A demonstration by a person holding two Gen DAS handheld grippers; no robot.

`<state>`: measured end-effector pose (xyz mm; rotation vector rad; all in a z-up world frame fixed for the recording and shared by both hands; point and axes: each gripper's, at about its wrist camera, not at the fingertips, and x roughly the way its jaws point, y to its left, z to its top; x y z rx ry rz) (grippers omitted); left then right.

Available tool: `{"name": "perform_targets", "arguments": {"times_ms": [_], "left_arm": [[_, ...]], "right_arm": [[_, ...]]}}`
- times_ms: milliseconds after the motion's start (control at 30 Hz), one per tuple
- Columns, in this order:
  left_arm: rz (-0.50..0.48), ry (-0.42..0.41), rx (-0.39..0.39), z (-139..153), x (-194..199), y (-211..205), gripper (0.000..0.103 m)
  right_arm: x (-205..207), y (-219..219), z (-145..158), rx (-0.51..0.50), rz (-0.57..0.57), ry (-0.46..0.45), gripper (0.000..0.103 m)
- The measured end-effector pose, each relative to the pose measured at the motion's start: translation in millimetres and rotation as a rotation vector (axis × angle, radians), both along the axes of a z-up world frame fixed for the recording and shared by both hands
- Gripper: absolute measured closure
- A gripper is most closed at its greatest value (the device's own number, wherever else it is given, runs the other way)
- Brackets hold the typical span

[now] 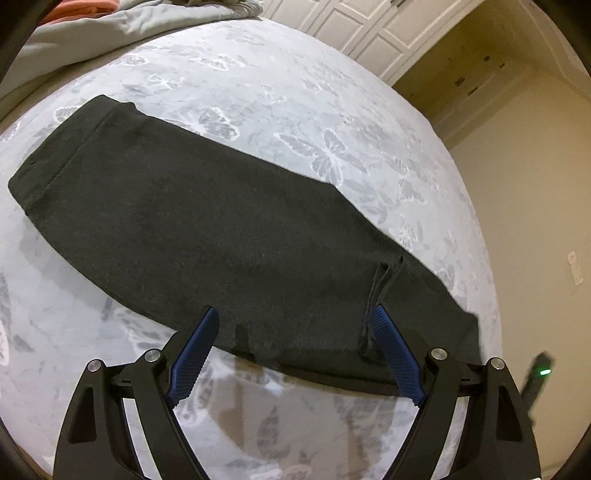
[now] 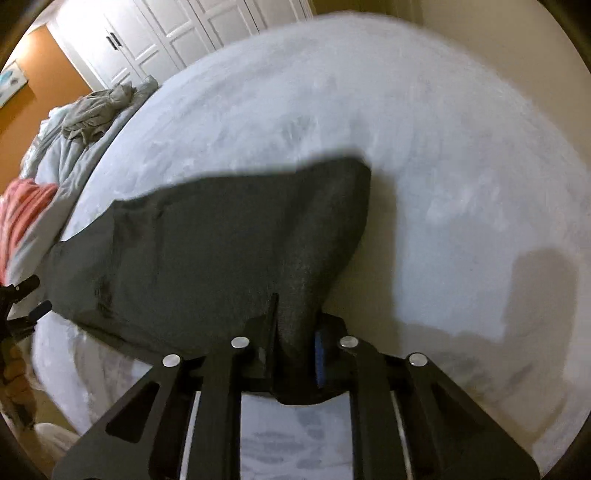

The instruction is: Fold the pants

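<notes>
On bed (image 1: 332,122): pants (image 1: 207,221) diagonal, waistband upper-left; left tool (image 1: 295,325) wide open; right tool (image 2: 295,332) apparently clamping cloth.

The right wrist view is blurred by motion: the print of the bed cover (image 2: 406,129) cannot be read there, and the far edge of the pants (image 2: 207,240) is smeared. The fingertips of the right gripper (image 2: 295,332) are hidden under the dark cloth. At the left edge a hand (image 2: 16,373) is cut off. In the left wrist view, an orange cloth (image 1: 85,7) is cut by the top edge.
</notes>
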<state>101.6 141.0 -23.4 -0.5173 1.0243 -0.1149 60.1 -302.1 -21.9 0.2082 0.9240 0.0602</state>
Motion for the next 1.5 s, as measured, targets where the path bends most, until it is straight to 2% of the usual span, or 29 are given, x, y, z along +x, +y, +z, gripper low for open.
{"name": "perform_targets", "arguments": {"times_ms": [67, 133, 200, 300, 333, 400, 467, 567, 633, 700, 800, 867, 900, 933, 967, 1000, 1033, 1133, 1200, 1267, 1300, 1333, 1400, 1467, 1500], "left_arm": [[-0.011, 0.000, 0.016, 0, -2, 1, 0.021], [-0.019, 0.002, 0.029, -1, -6, 5, 0.021], [-0.022, 0.014, 0.040, -4, -9, 11, 0.021], [0.002, 0.034, 0.073, -9, -11, 24, 0.021], [0.019, 0.036, 0.078, -10, -13, 31, 0.021], [0.087, 0.029, 0.075, -8, -17, 53, 0.021], [0.157, 0.015, 0.052, -5, -20, 78, 0.021], [0.318, 0.007, -0.044, -6, -24, 132, 0.021], [0.452, 0.021, -0.141, -18, -29, 172, 0.021], [0.520, 0.064, -0.179, -32, -27, 192, 0.021], [0.505, 0.147, -0.238, -63, -11, 198, 0.021], [0.511, 0.098, -0.193, -63, -8, 191, 0.019], [0.480, 0.073, -0.176, -59, -4, 184, 0.021], [0.428, 0.058, -0.190, -58, 2, 178, 0.050], [0.393, 0.079, -0.185, -58, 8, 171, 0.079], [0.384, 0.086, -0.191, -60, 9, 168, 0.089], [0.381, 0.084, -0.213, -60, 10, 167, 0.094], [0.388, 0.038, -0.263, -39, 5, 168, 0.096], [0.358, -0.013, -0.327, -13, -5, 170, 0.097], [0.321, -0.032, -0.346, 2, -14, 167, 0.096], [0.300, -0.025, -0.316, 5, -21, 164, 0.096], [0.290, 0.001, -0.296, 1, -25, 161, 0.096], [0.262, 0.118, -0.300, -26, -23, 154, 0.096], [0.274, 0.218, -0.282, -53, -17, 149, 0.096], [0.274, 0.239, -0.246, -61, -16, 146, 0.095]], "right_arm": [[-8, -7, 22, -0.013, -0.010, -0.052, 0.092], [-13, -16, 30, -0.035, -0.032, -0.064, 0.092], [-12, -30, 22, -0.042, -0.068, -0.027, 0.092], [-1, -31, -3, -0.108, -0.103, 0.067, 0.092], [4, -28, -13, -0.127, -0.109, 0.099, 0.092], [7, -18, -16, -0.174, -0.107, 0.102, 0.091], [5, -14, -8, -0.171, -0.110, 0.082, 0.091], [4, -19, -4, -0.126, -0.122, 0.081, 0.090], [3, -29, -5, -0.085, -0.136, 0.092, 0.090], [4, -31, -8, -0.055, -0.147, 0.108, 0.088], [5, -31, -15, -0.038, -0.146, 0.144, 0.085], [6, -31, -21, -0.028, -0.146, 0.162, 0.081], [7, -31, -24, -0.026, -0.144, 0.166, 0.080], [7, -31, -25, -0.023, -0.139, 0.164, 0.080], [7, -31, -25, -0.024, -0.123, 0.157, 0.080], [8, -31, -24, -0.021, -0.111, 0.148, 0.087], [7, -31, -21, -0.006, -0.102, 0.137, 0.091], [-6, -37, 15, 0.051, -0.063, 0.034, 0.093], [-21, -44, 44, 0.112, -0.015, -0.033, 0.093], [-33, -49, 55, 0.091, 0.001, -0.053, 0.093], [-39, -56, 54, 0.057, -0.011, -0.045, 0.093], [-41, -64, 49, 0.048, -0.023, -0.021, 0.093], [-35, -87, 15, 0.047, -0.048, 0.124, 0.091], [-31, -98, -16, -0.019, -0.093, 0.252, 0.083], [-34, -99, -14, -0.035, -0.110, 0.238, 0.068]]}}
